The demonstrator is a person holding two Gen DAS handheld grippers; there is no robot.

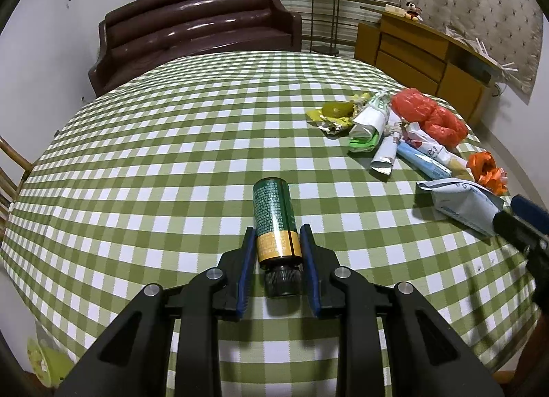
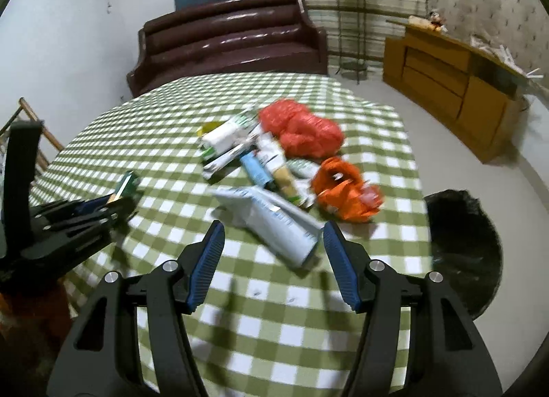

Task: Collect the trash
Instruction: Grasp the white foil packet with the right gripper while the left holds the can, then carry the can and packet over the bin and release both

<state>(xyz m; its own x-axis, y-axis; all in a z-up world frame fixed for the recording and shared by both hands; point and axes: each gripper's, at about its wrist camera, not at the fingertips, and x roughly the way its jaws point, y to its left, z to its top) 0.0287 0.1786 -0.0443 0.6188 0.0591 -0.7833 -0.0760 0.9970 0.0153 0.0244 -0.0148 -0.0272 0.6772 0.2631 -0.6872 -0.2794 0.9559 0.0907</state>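
Lying on its side on the checked tablecloth [image 1: 171, 143], the green bottle [image 1: 274, 218] points its dark cap back toward the camera, long axis running straight away, with the left gripper [image 1: 276, 235] clamped on its gold-banded lower end. The right gripper [image 2: 272, 235] stands spread apart over a pale blue pouch [image 2: 274, 222]; that view is blurred. Behind lie a red bag [image 1: 429, 115], an orange bag [image 1: 487, 170] and wrappers, a black bin [image 2: 463, 252] beside the table.

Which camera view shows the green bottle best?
The left wrist view: the bottle lies lengthwise between the left gripper fingers, label and cap clear. The right wrist view shows only a blurred green end behind that gripper.
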